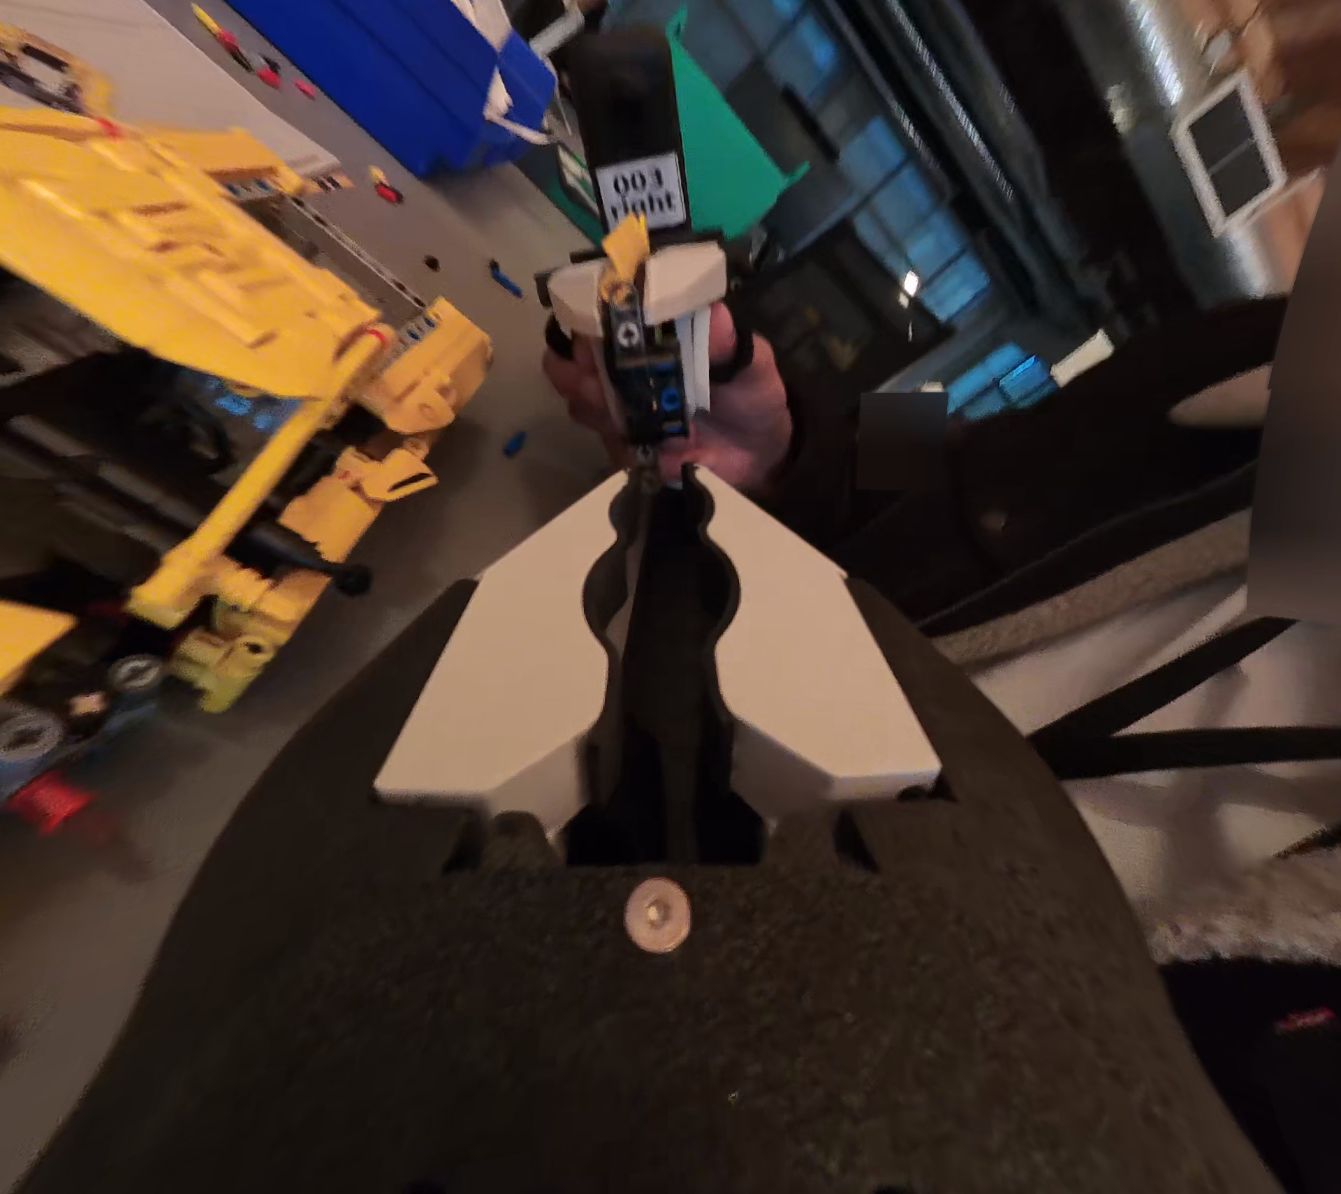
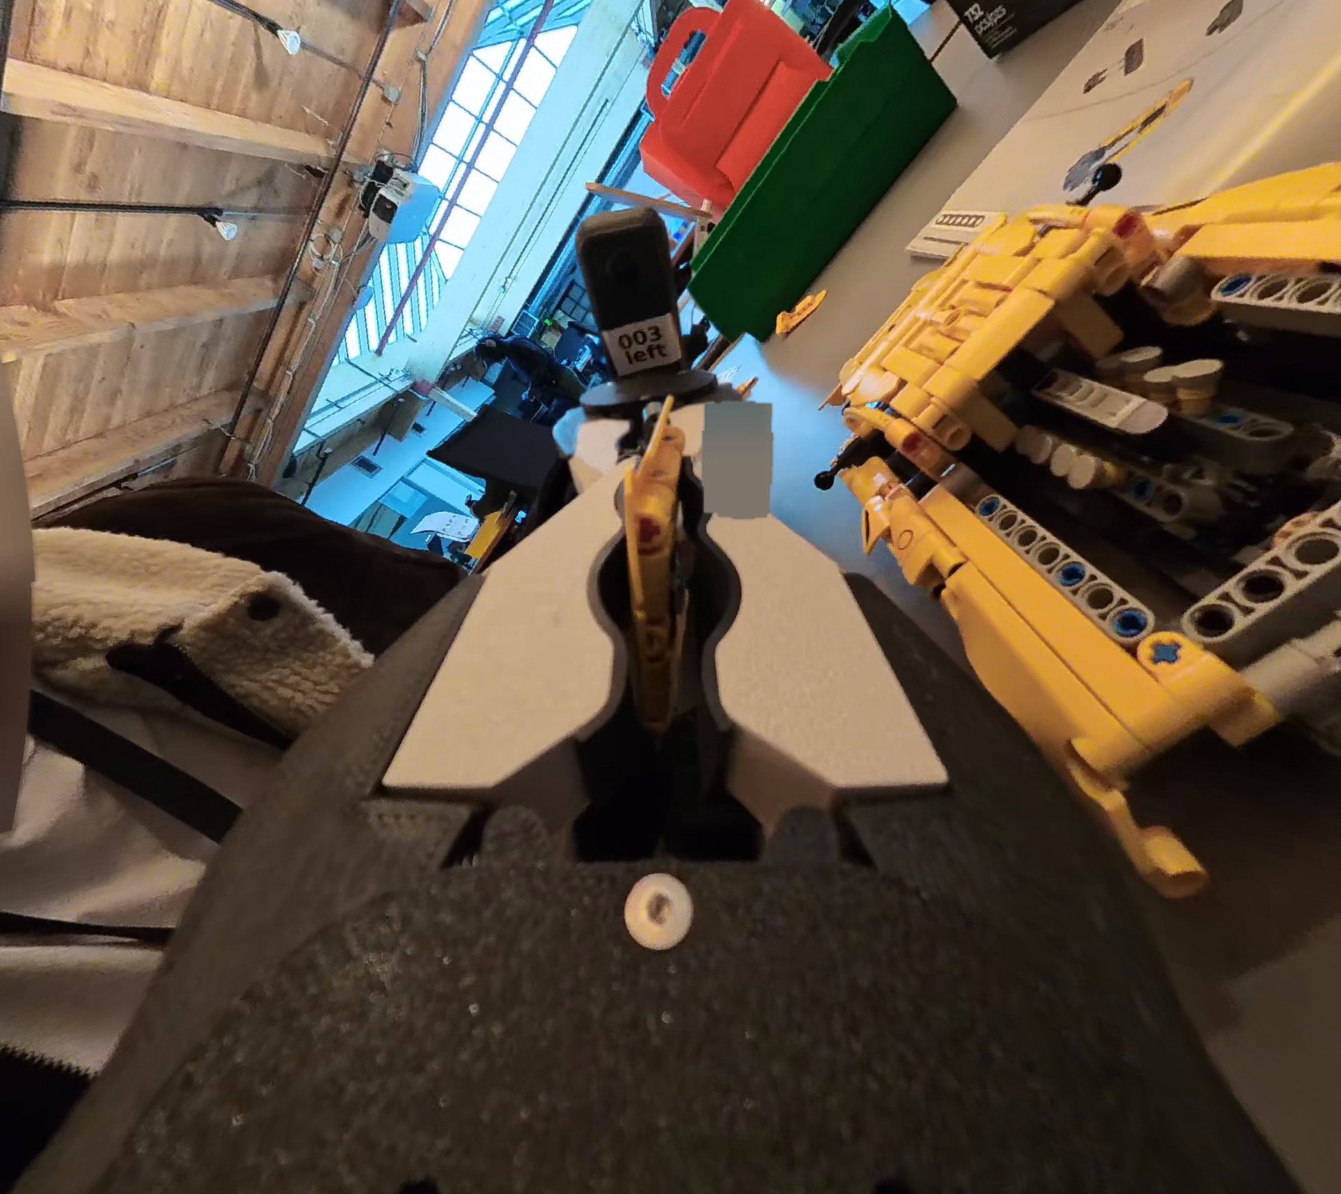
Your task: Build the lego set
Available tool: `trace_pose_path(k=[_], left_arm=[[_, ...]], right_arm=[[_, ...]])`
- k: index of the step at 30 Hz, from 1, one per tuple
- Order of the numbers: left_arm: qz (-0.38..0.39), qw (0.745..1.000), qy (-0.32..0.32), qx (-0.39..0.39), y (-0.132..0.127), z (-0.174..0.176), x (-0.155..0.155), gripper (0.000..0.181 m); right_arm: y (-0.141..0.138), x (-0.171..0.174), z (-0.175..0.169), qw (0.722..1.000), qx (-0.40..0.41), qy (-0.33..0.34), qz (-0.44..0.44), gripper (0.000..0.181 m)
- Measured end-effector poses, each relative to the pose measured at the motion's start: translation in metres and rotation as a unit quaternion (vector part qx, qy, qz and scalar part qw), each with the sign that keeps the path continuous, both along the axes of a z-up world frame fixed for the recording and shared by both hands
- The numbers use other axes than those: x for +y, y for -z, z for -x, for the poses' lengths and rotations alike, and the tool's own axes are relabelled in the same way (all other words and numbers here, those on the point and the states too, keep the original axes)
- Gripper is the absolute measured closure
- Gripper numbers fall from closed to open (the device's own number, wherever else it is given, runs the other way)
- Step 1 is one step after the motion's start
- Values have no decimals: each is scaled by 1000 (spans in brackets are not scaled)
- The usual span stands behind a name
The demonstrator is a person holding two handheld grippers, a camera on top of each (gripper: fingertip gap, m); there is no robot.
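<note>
Left wrist view: The left gripper (image 1: 667, 477) points at the right gripper (image 1: 631, 296), which a hand (image 1: 733, 412) holds facing it. The left jaws are drawn nearly together, their tips closed on the lower end of a thin dark lego piece (image 1: 642, 376). That piece runs up into the right gripper, whose white fingers (image 1: 686, 281) clamp it, with a yellow end showing above them. The yellow lego vehicle (image 1: 239, 318) lies on the grey table (image 1: 551, 419) to the left, well apart from both grippers. Small red and blue loose parts (image 1: 514, 442) are scattered on the table. A blue bin (image 1: 348, 13) stands behind them, and a green bin (image 1: 718, 143) shows behind the right gripper. This view is blurred.

Right wrist view: The right gripper (image 2: 657, 492) is clenched on a long yellow lego strip (image 2: 653, 579) that stands on edge between its jaws. The strip's far end reaches the left gripper (image 2: 638, 426), opposite. The yellow lego vehicle (image 2: 1088, 434) lies on the table to the right, its grey holed beams exposed. Beyond it lie an instruction sheet (image 2: 1197, 35), a green bin (image 2: 820, 180) and a red bin (image 2: 726, 93).
</note>
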State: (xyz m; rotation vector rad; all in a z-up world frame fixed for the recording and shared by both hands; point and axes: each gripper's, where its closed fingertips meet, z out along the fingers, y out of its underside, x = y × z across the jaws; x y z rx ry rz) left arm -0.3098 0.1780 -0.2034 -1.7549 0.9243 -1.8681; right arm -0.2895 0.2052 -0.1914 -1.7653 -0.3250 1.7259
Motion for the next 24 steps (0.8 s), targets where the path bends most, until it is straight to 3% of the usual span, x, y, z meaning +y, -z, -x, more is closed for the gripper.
trace_pose_path(k=[6, 12, 15, 19, 21, 24], left_arm=[[-10, 1000, -4, 7, 1, -3, 0, 173], [12, 1000, -17, 8, 4, -2, 7, 158], [-14, 1000, 1, 19, 4, -6, -2, 174], [-17, 1000, -1, 17, 3, -4, -2, 174], [-3, 1000, -13, 3, 0, 0, 4, 174], [14, 1000, -25, -11, -4, 5, 11, 174]], right_arm=[[-2, 1, 1, 1000, 1, 7, -7, 174], [-3, 0, 4, 1000, 2, 3, -11, 174], [-3, -1, 6, 1000, -3, -1, -15, 174], [-6, -3, 7, 999, -3, -1, -40, 172], [-6, -5, 5, 998, -12, -5, -55, 152], [1, -9, 8, 998, -32, -19, -55, 158]])
